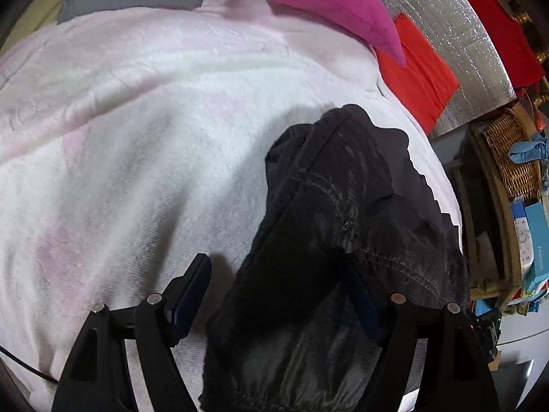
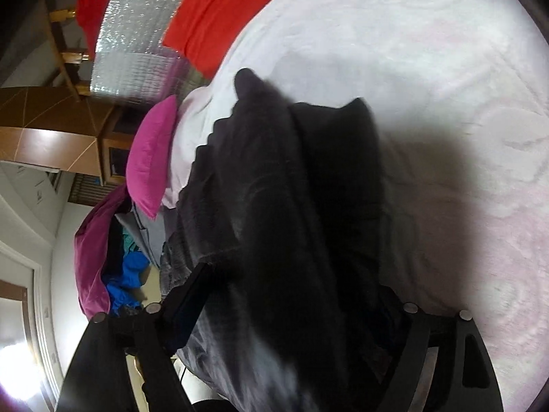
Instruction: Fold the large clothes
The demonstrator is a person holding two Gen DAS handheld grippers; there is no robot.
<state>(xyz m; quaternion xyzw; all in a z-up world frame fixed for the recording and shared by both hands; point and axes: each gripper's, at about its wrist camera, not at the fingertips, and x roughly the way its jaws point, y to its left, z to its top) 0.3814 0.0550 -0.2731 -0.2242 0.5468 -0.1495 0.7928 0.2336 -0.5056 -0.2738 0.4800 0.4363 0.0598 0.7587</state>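
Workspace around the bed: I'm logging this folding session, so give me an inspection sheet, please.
Surface: pale pink fleece blanket covering the bed.
Job's things: black garment lying bunched on the blanket.
Clutter: magenta pillow, red cushion.
Grippers: left gripper and right gripper both open, garment between the jaws, not pinched.
Cables: thin dark cable at the left view's lower edge.
Surroundings: wicker basket, silver foil panel.

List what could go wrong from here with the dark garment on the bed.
1. Both the left gripper and right gripper stand open around the dark garment, so it may bunch and lose its fold.
2. It lies near the edge of the pale blanket and could slide off.
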